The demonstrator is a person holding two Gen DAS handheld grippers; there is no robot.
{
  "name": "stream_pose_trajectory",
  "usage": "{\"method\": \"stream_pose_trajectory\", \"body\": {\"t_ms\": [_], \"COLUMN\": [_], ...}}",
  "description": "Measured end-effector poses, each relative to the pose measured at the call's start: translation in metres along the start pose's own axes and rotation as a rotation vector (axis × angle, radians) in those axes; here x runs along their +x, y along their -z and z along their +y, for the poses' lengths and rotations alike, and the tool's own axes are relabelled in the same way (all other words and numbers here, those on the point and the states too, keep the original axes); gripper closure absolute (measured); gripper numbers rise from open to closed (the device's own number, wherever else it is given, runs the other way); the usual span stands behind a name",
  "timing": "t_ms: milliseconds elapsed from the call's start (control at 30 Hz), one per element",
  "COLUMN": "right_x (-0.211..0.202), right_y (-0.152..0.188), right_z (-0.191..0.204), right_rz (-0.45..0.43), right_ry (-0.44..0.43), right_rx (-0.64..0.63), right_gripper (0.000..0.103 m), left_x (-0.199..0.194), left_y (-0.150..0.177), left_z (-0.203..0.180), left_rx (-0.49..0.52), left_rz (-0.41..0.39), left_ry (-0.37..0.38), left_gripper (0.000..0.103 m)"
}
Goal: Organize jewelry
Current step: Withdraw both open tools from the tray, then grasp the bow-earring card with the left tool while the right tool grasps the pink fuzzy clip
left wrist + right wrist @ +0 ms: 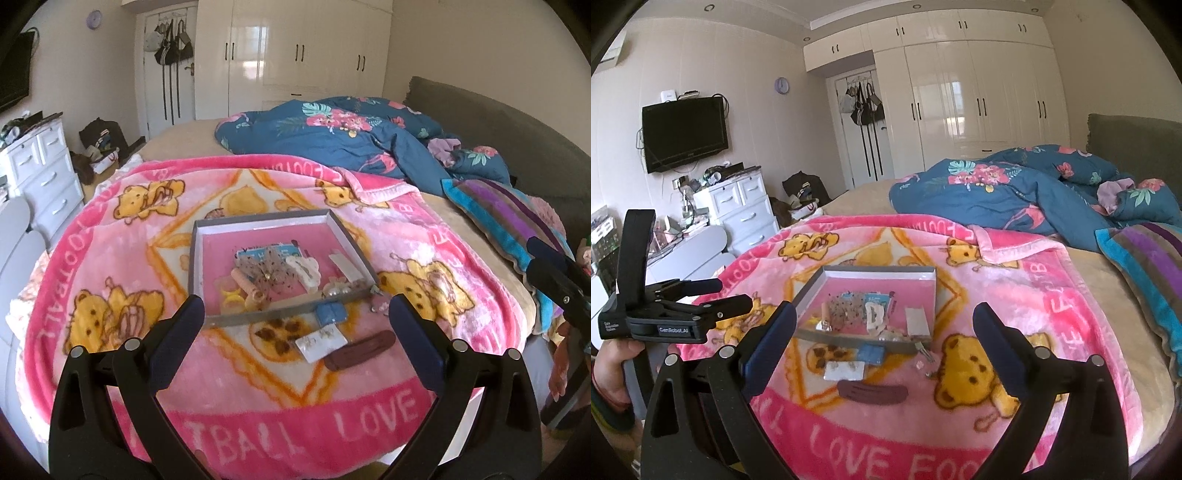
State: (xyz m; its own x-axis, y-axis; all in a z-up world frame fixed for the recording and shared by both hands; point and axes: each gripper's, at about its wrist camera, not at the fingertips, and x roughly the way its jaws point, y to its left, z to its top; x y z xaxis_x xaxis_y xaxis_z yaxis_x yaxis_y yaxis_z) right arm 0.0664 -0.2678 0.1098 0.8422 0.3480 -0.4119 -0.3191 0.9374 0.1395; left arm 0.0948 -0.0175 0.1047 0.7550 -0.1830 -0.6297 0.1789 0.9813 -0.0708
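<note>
A shallow grey tray (266, 220) (879, 268) with a pink floor lies on the pink bear blanket (110, 258) and holds several hair clips, beads and earring cards. Just outside its near edge lie a blue packet (332, 313) (870, 353), a white earring card (321, 343) (845, 370), a brown hair clip (360, 354) (873, 392) and small loose earrings (378, 304) (925, 356). My left gripper (295, 302) (733, 293) hovers open above these, holding nothing. My right gripper (884, 310) (533, 256) is also open and holds nothing, to the right of the tray.
A crumpled blue floral quilt (332, 136) and a striped pillow (506, 218) lie behind and to the right on the bed. White drawers (746, 206) and a wall TV (685, 133) stand to the left. A hand (613, 369) holds the left gripper.
</note>
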Motion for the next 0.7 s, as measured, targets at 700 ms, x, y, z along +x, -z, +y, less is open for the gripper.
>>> {"method": "stream_pose_trajectory", "body": {"t_ms": [700], "right_x": [-0.003], "right_y": [0.048], "right_z": [-0.005], "right_rz": [0.081], "right_ry": [0.013], "right_rx": [-0.010], "right_gripper": [0.007], "left_x": [0.010], "left_y": [0.047], "left_z": [-0.027], "left_rx": [0.057], "left_rz": [0.056], "left_ry": [0.008], "left_gripper": [0.010]}}
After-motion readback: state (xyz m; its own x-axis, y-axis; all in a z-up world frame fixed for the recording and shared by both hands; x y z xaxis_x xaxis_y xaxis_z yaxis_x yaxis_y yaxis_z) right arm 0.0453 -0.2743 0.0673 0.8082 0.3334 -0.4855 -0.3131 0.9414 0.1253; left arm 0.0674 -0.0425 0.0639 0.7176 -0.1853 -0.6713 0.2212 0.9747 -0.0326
